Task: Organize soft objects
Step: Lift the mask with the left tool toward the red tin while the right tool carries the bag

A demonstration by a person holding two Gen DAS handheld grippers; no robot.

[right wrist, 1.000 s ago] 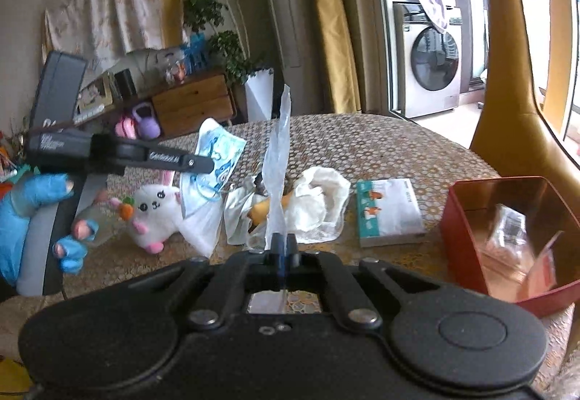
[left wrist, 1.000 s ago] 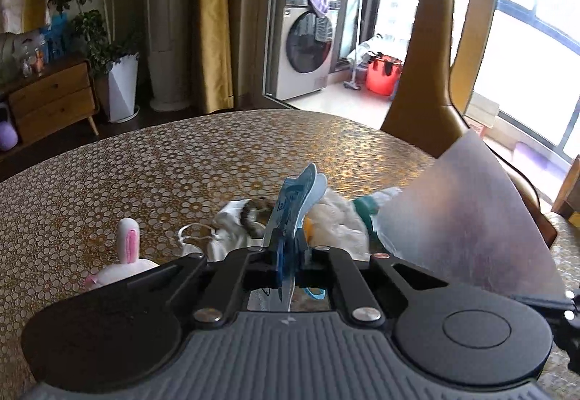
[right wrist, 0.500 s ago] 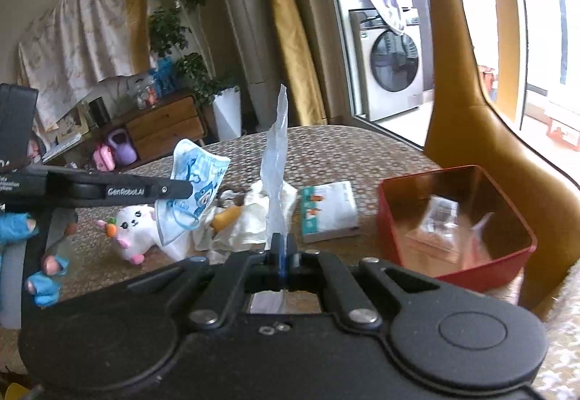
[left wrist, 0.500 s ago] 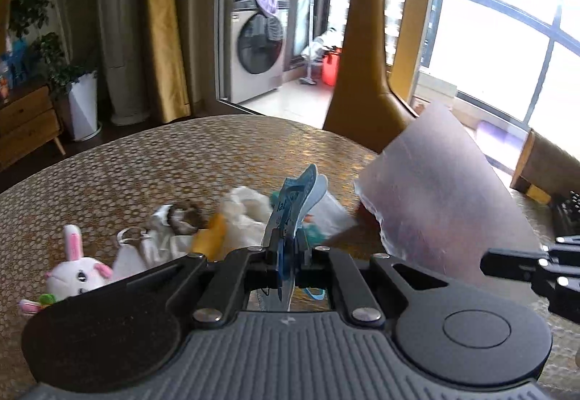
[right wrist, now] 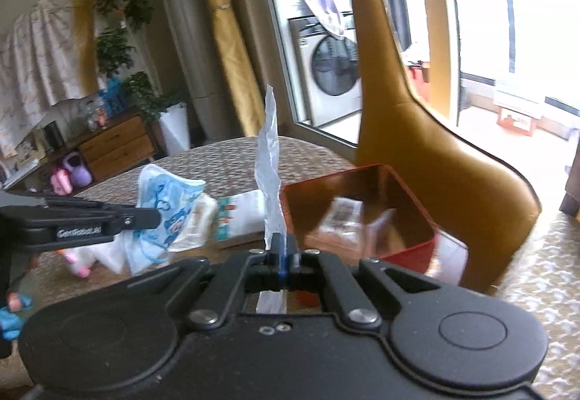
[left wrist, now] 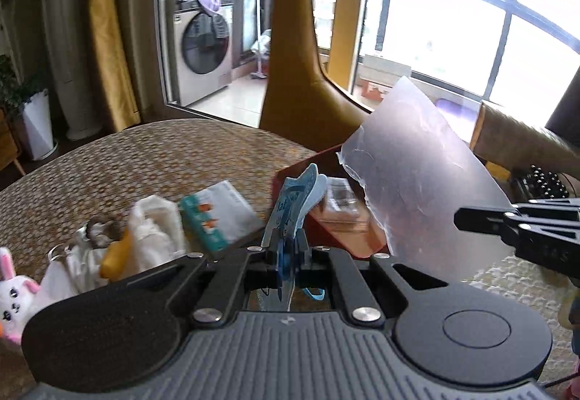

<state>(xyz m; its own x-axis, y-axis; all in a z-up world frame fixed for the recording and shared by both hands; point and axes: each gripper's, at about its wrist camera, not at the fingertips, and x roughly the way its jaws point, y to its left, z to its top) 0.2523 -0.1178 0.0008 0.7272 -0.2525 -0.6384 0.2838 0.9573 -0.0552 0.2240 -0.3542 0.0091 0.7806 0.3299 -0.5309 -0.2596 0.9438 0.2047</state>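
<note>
My left gripper is shut on a blue printed face mask, held above the table; the mask also shows in the right wrist view. My right gripper is shut on a clear plastic wrapper, seen edge-on there and broadside in the left wrist view. A red box with clear packets inside sits just beyond both grippers. A white bunny plush, a crumpled white cloth pile and a tissue pack lie on the table to the left.
The round patterned table has a tan chair back standing behind the red box. A person's forearm is at the right. A washing machine and a wooden dresser are far off.
Both grippers have swung right with their loads, toward the red box. The box now sits just ahead of the mask and the wrapper.
</note>
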